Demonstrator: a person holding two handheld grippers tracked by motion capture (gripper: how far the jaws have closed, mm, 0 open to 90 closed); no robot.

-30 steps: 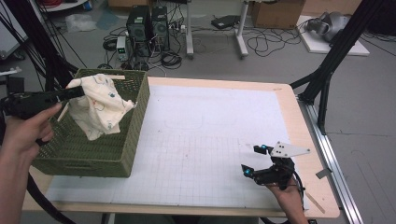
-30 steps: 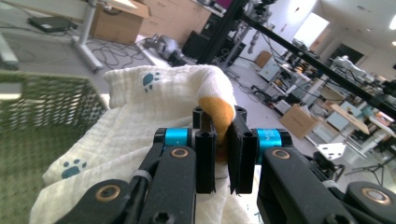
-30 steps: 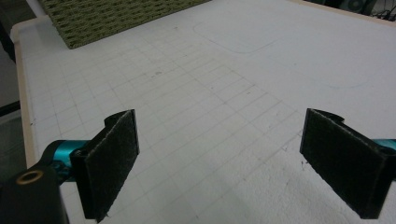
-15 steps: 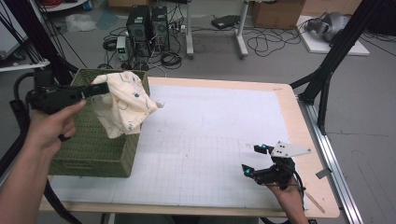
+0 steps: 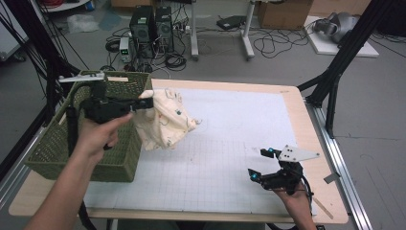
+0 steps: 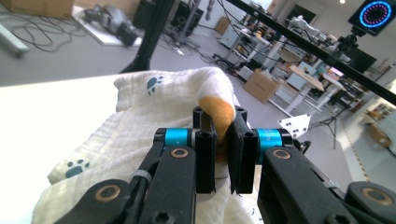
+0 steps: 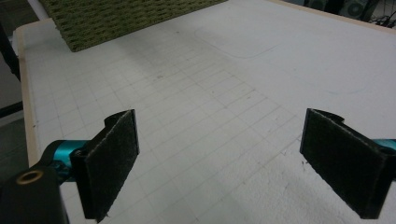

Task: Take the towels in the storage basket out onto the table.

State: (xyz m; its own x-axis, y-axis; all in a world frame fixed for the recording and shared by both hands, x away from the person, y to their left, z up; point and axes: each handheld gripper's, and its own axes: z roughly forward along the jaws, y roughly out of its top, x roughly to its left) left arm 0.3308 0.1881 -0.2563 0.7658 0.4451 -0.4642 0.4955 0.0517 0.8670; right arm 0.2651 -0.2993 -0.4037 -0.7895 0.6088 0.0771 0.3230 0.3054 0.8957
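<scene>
Two tongs are in use. Nearest, at 5 o'clock on the bench (image 5: 230,191), the right tongs (image 5: 259,164) rest low with jaws wide apart and nothing between them. At 9 o'clock, the left tongs (image 5: 146,103) are raised, jaws clamped on a fold of the cream paw-print cloth (image 5: 165,125), which hangs clear of the bench surface just beside the green woven basket (image 5: 48,151) at its 3 o'clock edge.

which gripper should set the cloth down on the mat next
Left. The left gripper is already shut on the cloth, which hangs beside the basket. The right gripper sits open at the table's near right, apart from the cloth.
</scene>
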